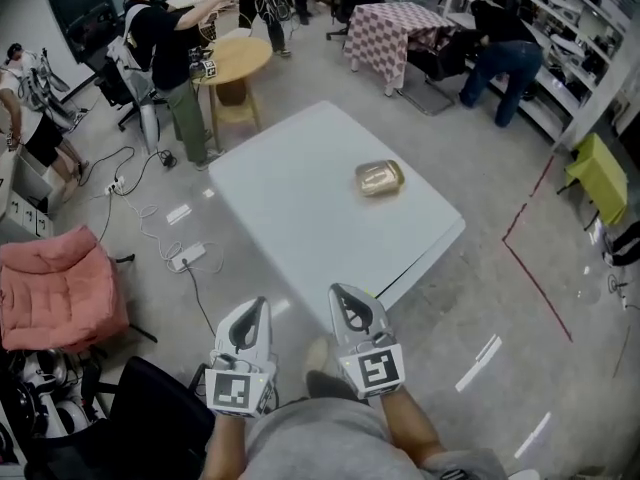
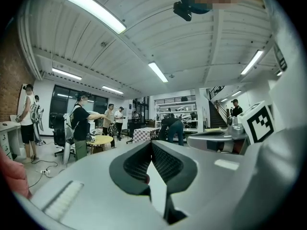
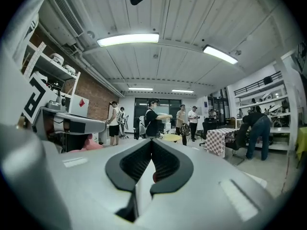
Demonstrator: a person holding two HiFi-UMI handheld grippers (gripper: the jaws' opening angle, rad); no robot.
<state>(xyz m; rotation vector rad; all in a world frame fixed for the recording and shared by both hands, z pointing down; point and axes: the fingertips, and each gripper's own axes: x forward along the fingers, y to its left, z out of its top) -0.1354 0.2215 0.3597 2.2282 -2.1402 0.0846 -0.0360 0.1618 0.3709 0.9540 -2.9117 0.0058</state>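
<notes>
- Far left: a pink cushioned chair [image 1: 55,283] stands on the floor. A white power strip [image 1: 187,257] with its cables lies between the chair and the white counter [image 1: 300,198].
- Left claw [image 1: 252,308]: it is held low before the person's body, short of the counter's near edge, and touches nothing. In the left gripper view the claw [image 2: 151,143] is seen with its jaws pressed together at the tips and nothing between them.
- Right claw [image 1: 342,293]: it is held just beside the left one, its tip close to the counter's near edge. In the right gripper view the claw [image 3: 152,142] is likewise seen closed tip to tip, with nothing held.
- Golden-brown packet [image 1: 379,178]: it lies flat and alone on the far right part of the counter, well apart from both claws.
- Beyond the counter, left to right:
  - A person with a backpack [image 1: 165,43] stands beside a round wooden table [image 1: 237,58].
  - A table under a checked cloth [image 1: 385,28] is noted further back.
  - Another person [image 1: 505,63] is bent over at the shelves [image 1: 545,8].
- Far right: a yellow-green chair [image 1: 598,173] is seen, and a red line [image 1: 535,268] is marked on the floor between it and the counter.
</notes>
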